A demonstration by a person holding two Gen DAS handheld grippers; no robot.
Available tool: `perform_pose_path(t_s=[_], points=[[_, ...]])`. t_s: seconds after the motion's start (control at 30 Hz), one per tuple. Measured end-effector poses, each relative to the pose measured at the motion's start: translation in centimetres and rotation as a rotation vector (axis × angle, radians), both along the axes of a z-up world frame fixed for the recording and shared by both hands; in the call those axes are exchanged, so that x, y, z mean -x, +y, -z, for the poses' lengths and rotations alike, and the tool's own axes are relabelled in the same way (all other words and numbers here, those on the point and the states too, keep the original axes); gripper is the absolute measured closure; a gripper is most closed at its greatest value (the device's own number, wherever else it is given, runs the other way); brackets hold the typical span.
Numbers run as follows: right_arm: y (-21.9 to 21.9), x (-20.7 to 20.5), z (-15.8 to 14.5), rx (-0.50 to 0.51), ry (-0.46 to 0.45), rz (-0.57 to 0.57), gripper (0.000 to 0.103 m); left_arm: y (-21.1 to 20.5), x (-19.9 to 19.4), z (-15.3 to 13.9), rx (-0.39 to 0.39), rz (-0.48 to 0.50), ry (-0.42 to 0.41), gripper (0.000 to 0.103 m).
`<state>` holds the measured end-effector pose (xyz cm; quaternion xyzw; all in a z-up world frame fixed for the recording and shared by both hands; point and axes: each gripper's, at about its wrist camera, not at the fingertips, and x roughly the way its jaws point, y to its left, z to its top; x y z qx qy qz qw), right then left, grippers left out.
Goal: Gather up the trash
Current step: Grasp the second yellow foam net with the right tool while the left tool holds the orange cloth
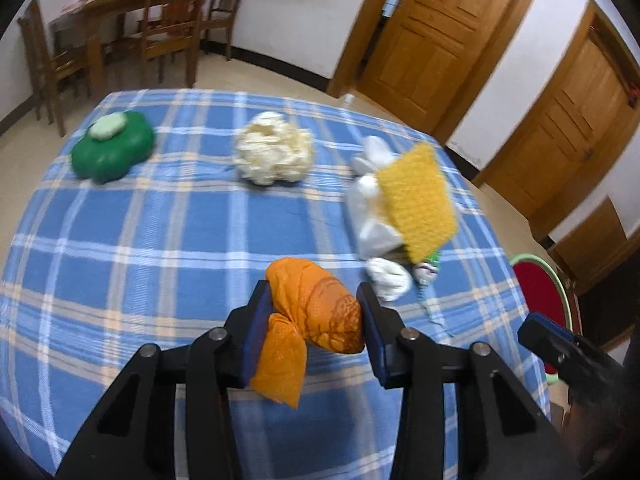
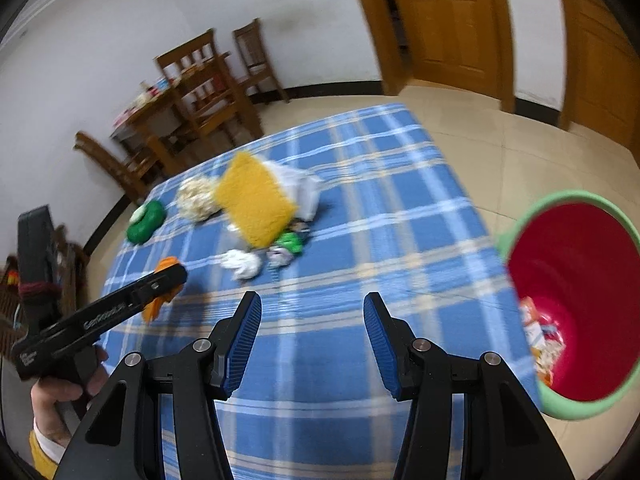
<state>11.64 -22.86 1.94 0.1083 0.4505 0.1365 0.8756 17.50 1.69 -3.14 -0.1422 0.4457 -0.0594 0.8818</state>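
White lettering runs along the side of the left gripper (image 2: 160, 280) in the right wrist view, too blurred to read; nothing else carries legible text.

L wrist cam near table (image 1: 120, 240), angled down, R cam likewise, both share tabletop

Beside the red bin (image 2: 576, 300), whose far side the picture's edge cuts off, its littered contents (image 2: 544, 340) blur beyond telling.

The bin (image 2: 576, 304) stands on the floor just beside the table (image 2: 360, 208).
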Motion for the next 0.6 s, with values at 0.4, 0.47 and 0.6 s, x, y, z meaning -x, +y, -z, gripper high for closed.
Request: perform_pose_path(t_s=[0.4, 0.47, 0.6], points=[[6.4, -3.3, 1.3, 0.029, -0.004, -0.12, 0.049, 3.1, 0.3, 0.7, 0.024, -0.059, 0.004, 0.06], [6.5, -4.0, 1.3, 0.042, -0.016, -0.099, 0.049, 3.1, 0.2, 0.7, 0.03, -0.059, 0.002, 0.06], [6.0, -5.8, 1.4, 0.062, -0.025, -0.044, 0.049, 3.0, 0.2, 0.8, 0.035, -0.053, 0.001, 0.06]])
